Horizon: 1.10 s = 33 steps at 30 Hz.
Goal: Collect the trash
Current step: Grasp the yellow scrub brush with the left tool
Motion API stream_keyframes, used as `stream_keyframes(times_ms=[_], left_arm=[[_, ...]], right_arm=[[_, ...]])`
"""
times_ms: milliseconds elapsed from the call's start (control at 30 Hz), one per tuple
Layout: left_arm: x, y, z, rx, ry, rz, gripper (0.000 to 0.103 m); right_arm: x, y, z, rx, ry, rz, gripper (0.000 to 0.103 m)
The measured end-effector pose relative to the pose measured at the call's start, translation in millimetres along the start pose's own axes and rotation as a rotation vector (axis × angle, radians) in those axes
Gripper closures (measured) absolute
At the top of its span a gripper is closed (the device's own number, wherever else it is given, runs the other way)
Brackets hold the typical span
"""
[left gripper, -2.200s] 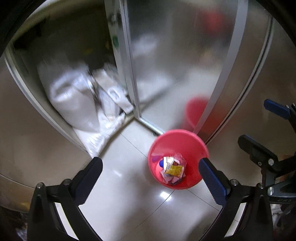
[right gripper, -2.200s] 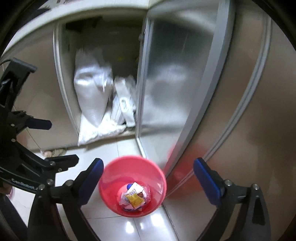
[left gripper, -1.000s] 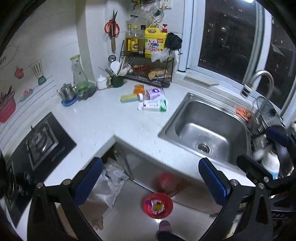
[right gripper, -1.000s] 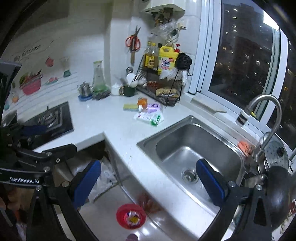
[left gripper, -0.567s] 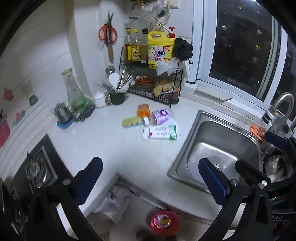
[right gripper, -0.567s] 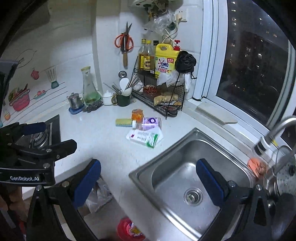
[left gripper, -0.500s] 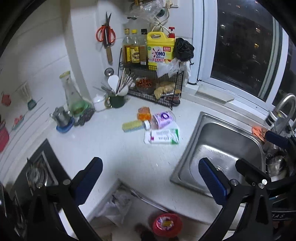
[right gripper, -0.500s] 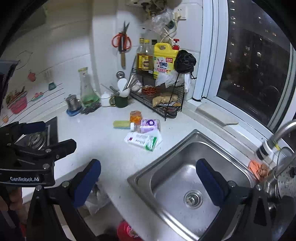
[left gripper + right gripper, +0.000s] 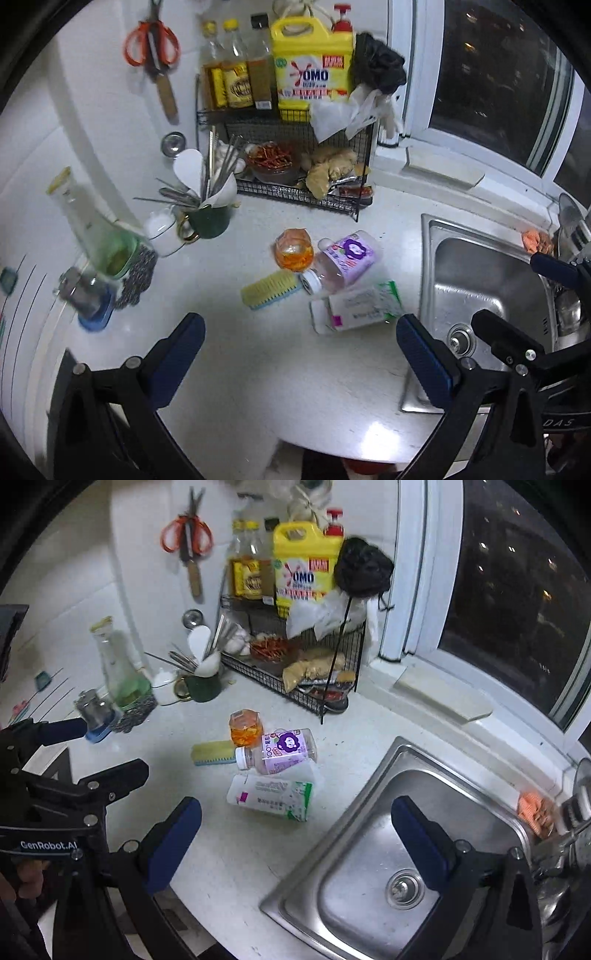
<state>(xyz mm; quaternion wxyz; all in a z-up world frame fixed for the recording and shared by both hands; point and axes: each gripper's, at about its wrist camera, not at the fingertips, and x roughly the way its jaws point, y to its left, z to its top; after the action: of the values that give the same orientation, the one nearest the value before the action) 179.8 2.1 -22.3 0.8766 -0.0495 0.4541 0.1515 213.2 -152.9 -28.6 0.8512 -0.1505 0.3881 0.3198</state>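
Observation:
On the white counter lie a white and green carton (image 9: 356, 304) (image 9: 271, 797), a clear bottle with a purple label (image 9: 341, 260) (image 9: 280, 755), an orange plastic cup (image 9: 294, 250) (image 9: 245, 727) and a yellow and blue scrub brush (image 9: 270, 294) (image 9: 212, 757), all close together. My left gripper (image 9: 299, 365) hovers open just short of the carton, with nothing between its fingers. My right gripper (image 9: 295, 845) hangs open over the counter edge and the sink (image 9: 369, 849), the carton just beyond it. A red rim of the trash bin (image 9: 364, 466) peeks out below the counter edge.
A black wire rack (image 9: 295, 184) with bottles, chillies and ginger stands at the back. A green mug of utensils (image 9: 208, 218), a glass carafe (image 9: 96, 236) and a small kettle (image 9: 86, 295) sit at the left. The steel sink (image 9: 480, 288) lies to the right, by the window.
Both grippers rose from the red bin on the floor to the counter and moved in closer to the carton and bottle. Both stayed open.

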Motion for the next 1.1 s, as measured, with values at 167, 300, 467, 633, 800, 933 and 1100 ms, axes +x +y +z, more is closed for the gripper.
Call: stream_keyframes(times_ms=[167, 300, 467, 633, 800, 933, 1100], left_arm=[[40.9, 31.7, 23.6, 0.042, 0.048, -0.032, 0.0], [76.3, 54.7, 37.1, 0.068, 0.093, -0.058, 0.0], [123.6, 72.4, 40.8, 0.134, 0.162, -0.104, 0.0], [171.5, 79.9, 34.3, 0.217, 0.249, -0.131, 0.0], [213.0, 82.4, 23.8, 0.287, 0.34, -0.207, 0.0], [238.0, 76.8, 20.8, 0.329, 0.384, -0.235, 0.0], [259.0, 68.3, 19.4, 0.374, 0.395, -0.269, 0.0]], right_arm=[[42.9, 16.6, 22.6, 0.051, 0.067, -0.025, 0.0], [72.2, 29.4, 36.9, 0.071, 0.106, -0.044, 0.0], [110.0, 40.8, 43.6, 0.13, 0.18, -0.087, 0.0], [151.7, 46.6, 32.7, 0.217, 0.275, -0.118, 0.0], [181.6, 51.8, 20.2, 0.248, 0.344, -0.18, 0.0], [200.9, 51.7, 10.1, 0.291, 0.403, -0.188, 0.0], [216.8, 43.6, 3.3, 0.326, 0.444, -0.233, 0.0]])
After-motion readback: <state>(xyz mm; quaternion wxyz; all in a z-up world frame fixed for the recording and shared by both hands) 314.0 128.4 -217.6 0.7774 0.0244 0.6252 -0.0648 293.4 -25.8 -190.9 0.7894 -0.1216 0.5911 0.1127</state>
